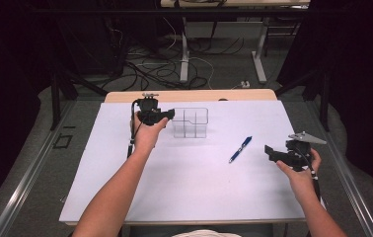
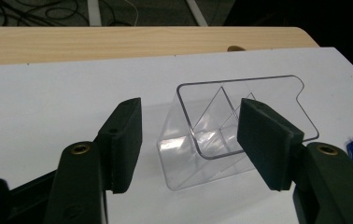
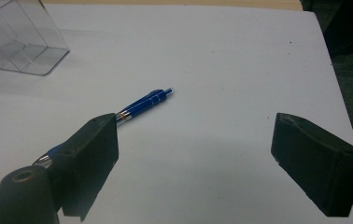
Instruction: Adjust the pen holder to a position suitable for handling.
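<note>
On the white table (image 1: 184,182) the largest thing in play is the clear divided organiser (image 1: 190,122), standing upright toward the far edge, a little left of centre. The left gripper (image 1: 168,114) is right at its left wall. In the left gripper view its jaws stand spread to either side of the near corner of the organiser (image 2: 221,135); whether a pad already touches the plastic I cannot tell.

Smaller, and well apart from the organiser, the blue pen (image 1: 240,149) lies flat to the near right of it. Its long axis runs diagonally, one end pointing far-right and the other near-left. The right gripper (image 1: 270,151) is clearly the nearer tool: the pen lies just to its left, with bare table between them. In the right gripper view the jaws are wide apart and empty, and the pen (image 3: 143,105) sits beyond and partly behind the left jaw, off the centre of the gap. A pick-up would likely need that gripper shifted left and turned to cross the pen's axis.
</note>
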A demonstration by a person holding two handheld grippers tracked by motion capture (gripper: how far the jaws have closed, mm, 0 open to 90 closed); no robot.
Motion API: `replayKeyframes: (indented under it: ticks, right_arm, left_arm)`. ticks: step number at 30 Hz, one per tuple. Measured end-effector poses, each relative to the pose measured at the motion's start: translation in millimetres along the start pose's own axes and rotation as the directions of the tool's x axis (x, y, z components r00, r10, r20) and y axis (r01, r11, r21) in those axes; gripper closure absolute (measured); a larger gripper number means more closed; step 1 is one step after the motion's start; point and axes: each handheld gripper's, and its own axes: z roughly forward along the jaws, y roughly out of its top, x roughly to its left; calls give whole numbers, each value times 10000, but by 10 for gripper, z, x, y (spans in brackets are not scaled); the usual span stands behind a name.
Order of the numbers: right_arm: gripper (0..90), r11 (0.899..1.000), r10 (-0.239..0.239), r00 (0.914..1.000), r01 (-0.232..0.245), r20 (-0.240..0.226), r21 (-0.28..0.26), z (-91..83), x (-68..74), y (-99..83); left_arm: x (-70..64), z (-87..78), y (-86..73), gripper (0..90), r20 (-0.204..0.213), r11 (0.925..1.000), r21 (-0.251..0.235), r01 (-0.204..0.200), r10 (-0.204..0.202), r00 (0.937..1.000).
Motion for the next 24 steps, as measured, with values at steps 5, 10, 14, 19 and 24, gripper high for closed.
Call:
replayKeyframes:
  ticks: [5, 10, 14, 19, 24]
  right_arm:
    - [146, 10000, -3, 10000, 3, 0, -17, -3, 4, 2]
    - [146, 10000, 12, 10000, -12, -4, -7, -4, 6, 2]
    - [146, 10000, -33, 10000, 33, -10, 12, -3, 9, 4]
    - [146, 10000, 13, 10000, -13, 78, -25, 5, 22, 0]
    - [146, 9999, -92, 10000, 92, 33, 80, 1, 22, 3]
  left_arm:
    - [-16, -116, -30, 341, 191, 9986, -263, -468, 473, 9987]
    - [-28, -207, -80, 289, 390, 9944, -495, -937, 957, 9946]
    - [-37, -301, -130, 261, 269, 9903, -584, -1263, 1280, 9914]
    - [-18, -377, -208, 252, 401, 9866, -824, -1409, 1445, 9887]
    - [10, -430, -272, 167, 635, 9805, -1122, -1614, 1692, 9835]
